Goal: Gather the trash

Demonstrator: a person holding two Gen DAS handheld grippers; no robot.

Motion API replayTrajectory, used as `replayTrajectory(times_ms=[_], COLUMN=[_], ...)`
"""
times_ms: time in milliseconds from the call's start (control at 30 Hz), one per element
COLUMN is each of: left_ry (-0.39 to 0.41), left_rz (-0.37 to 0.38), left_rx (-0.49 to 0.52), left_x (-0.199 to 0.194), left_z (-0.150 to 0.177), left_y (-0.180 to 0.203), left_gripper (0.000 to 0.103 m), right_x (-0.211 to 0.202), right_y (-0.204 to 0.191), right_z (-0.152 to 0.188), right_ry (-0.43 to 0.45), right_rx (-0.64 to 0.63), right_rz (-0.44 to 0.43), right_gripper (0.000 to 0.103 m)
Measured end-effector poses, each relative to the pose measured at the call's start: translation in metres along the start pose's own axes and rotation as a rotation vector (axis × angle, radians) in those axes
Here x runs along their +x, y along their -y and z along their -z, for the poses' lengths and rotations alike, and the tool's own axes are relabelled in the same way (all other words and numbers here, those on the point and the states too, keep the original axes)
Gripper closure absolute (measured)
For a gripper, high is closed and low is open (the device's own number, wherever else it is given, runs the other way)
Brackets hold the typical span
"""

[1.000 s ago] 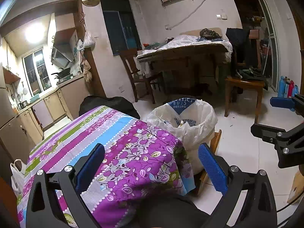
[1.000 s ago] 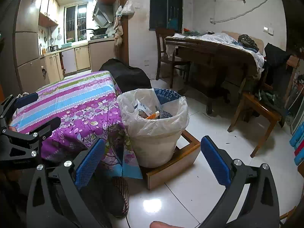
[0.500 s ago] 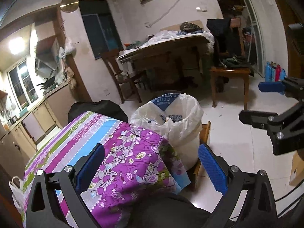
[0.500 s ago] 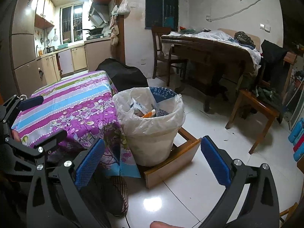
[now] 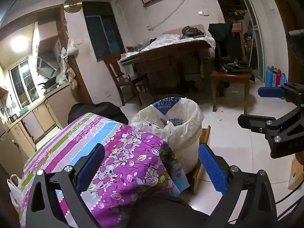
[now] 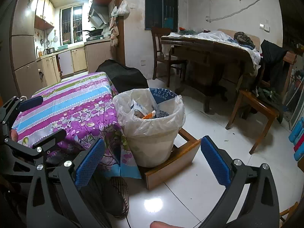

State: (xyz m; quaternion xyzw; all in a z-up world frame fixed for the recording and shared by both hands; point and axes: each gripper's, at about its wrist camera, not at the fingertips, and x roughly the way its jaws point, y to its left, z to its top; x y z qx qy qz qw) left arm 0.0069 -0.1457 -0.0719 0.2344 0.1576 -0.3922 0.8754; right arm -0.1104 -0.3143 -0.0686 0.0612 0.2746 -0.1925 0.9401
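Note:
A white bin lined with a white plastic bag [image 5: 180, 133] [image 6: 152, 129] stands on the floor beside the table corner, on a low wooden frame [image 6: 171, 163]. Wrappers and other trash [image 6: 144, 112] lie inside it. My left gripper [image 5: 150, 167] is open and empty above the purple floral tablecloth [image 5: 117, 152], near the table's corner. My right gripper [image 6: 150, 159] is open and empty, held low in front of the bin. Each gripper shows in the other's view: the right one [image 5: 266, 104] at the right edge, the left one [image 6: 43, 117] at the left edge.
A dark wooden table [image 6: 209, 51] piled with cloths, chairs [image 6: 256, 110] and a wooden stool [image 5: 231, 77] stand beyond the bin on white floor tiles. A black bag [image 6: 123, 76] lies behind the table. Kitchen cabinets [image 6: 62, 60] line the far left. A slipper [image 6: 117, 195] sits below.
The left view has swung and shifted a little; the bin now sits slightly nearer. The right gripper has drawn back a touch from the bin. Both grippers stay open and empty.

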Motion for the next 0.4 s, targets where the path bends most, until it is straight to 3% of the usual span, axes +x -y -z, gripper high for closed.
replayTrajectory(times_ms=[400], left_ry=[-0.020], left_rz=[-0.028], left_rx=[0.005], left_x=[-0.0025], left_z=[-0.0004], left_y=[0.0010], left_gripper=[0.005], right_x=[0.0019], right_y=[-0.0029], right_z=[0.0027], right_ry=[0.002], right_rx=[-0.004], right_rz=[-0.006], right_gripper=[0.006])
